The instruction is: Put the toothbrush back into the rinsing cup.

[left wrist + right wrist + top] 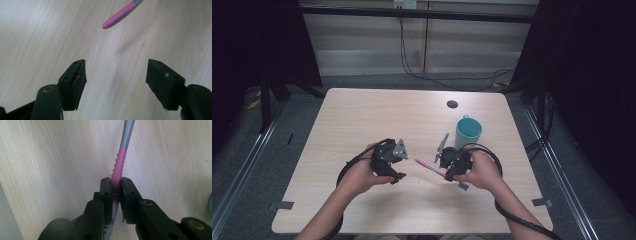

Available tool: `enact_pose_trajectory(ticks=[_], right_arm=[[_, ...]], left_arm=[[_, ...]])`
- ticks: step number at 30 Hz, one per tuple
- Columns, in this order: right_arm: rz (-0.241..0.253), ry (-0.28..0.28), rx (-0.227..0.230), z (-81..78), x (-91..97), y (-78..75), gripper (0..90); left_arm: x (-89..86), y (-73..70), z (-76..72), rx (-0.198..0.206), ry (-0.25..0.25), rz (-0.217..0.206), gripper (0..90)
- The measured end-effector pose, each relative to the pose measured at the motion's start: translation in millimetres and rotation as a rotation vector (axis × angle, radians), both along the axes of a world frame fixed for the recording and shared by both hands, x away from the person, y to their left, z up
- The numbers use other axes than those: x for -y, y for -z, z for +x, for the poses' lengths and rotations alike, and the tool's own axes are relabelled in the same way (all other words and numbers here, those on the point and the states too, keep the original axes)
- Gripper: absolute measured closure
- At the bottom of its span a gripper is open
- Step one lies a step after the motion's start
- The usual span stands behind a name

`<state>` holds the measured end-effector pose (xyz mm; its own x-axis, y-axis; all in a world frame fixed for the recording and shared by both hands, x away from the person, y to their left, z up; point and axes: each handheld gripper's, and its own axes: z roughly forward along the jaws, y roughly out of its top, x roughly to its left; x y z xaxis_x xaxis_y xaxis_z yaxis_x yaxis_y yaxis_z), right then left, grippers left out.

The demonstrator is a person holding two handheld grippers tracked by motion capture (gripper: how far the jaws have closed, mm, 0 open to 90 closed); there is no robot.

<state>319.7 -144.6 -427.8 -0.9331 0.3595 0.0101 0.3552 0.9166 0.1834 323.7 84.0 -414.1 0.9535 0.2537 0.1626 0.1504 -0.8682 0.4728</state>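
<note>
We find the right gripper (115,188) closed tight on a pink-and-grey toothbrush (119,165), its two jaws pressing the ribbed pink grip from either side. In the high view the toothbrush (428,167) juts from that gripper (451,172) toward the middle of the table, pink end leading, with what looks like the bristled head at the person's side of the hand; we cannot confirm from that view whether it rests on the wood or is held just clear. The shadow under the pink tip in the left gripper view suggests it is lifted.

The left gripper (116,75) stands wide open and holds nothing; the pink tip of the toothbrush (117,16) lies ahead of its jaws and apart from them. In the high view this gripper (398,167) sits near the tip, on the person's left.

A teal mug (468,132) stands upright on the table (362,115), just beyond the right hand and apart from the brush.

Our judgement: the pick-up is complete and the work stands at the carry stage, most likely placing the brush in the mug, though a hand-over to the open left gripper is equally possible. The next move calls for a firm grip, a lift clear of the wood, and tilting the brush toward upright before lowering it past the mug's rim
</note>
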Motion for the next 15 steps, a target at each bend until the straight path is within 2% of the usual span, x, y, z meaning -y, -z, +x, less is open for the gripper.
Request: enact_pose_trajectory(ticks=[7, 15], right_arm=[[0.003, 0.000, -0.003, 1.9, -1.8, -1.3, 80.8], [0.002, -0.011, 0.001, 2.8, -2.1, -1.3, 80.8]], left_arm=[[6.1, -1.9, -1.3, 0.024, 0.033, 0.013, 36.5], [10.4, -3.6, -1.3, 0.020, 0.041, 0.006, 37.3]])
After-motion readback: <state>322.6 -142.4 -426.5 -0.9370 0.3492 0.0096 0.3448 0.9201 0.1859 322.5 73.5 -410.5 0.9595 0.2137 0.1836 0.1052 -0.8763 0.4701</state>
